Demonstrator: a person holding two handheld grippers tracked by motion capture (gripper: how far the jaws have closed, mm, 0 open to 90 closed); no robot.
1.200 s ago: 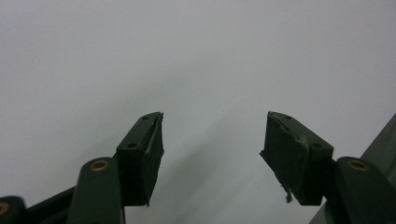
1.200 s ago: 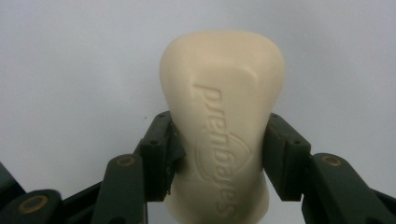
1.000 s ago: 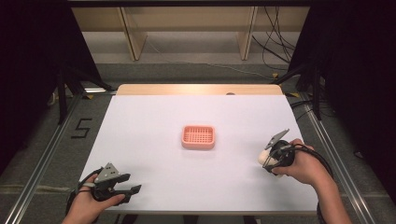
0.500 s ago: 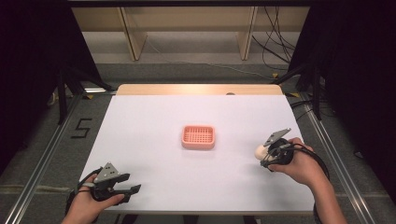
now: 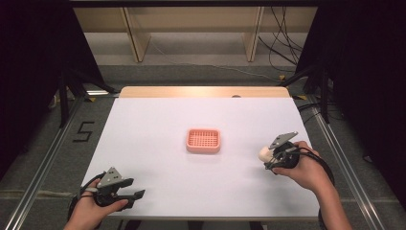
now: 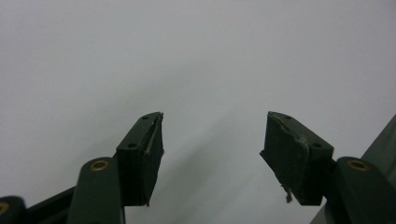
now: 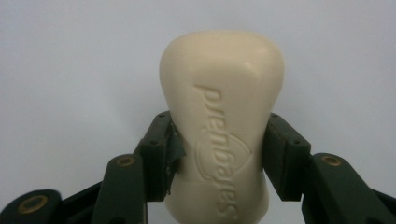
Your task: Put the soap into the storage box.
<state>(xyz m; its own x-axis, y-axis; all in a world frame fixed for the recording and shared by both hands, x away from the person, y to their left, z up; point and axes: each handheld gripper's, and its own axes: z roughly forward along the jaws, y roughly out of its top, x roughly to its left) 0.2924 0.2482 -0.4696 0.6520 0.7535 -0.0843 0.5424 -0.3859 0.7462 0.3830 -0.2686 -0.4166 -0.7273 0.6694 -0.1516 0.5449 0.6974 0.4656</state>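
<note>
White table (image 5: 158, 129), soap's (image 7: 223, 126) embossed lettering close-up.

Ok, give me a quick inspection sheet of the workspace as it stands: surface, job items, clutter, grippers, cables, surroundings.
Surface: white tabletop, flat, with a wooden strip along the far edge.
Job's things: cream soap bar clamped between the right gripper's jaws; pink slotted soap dish at table centre, nothing in it.
Clutter: nothing seen.
Grippers: right gripper shut on the soap bar, right of the dish; left gripper open, nothing between its jaws, at the near left edge.
Cables: a black cable loops from the right gripper; more cables lie on the floor behind.
Surroundings: dark curtains at both sides, wooden frame beyond the table.
</note>
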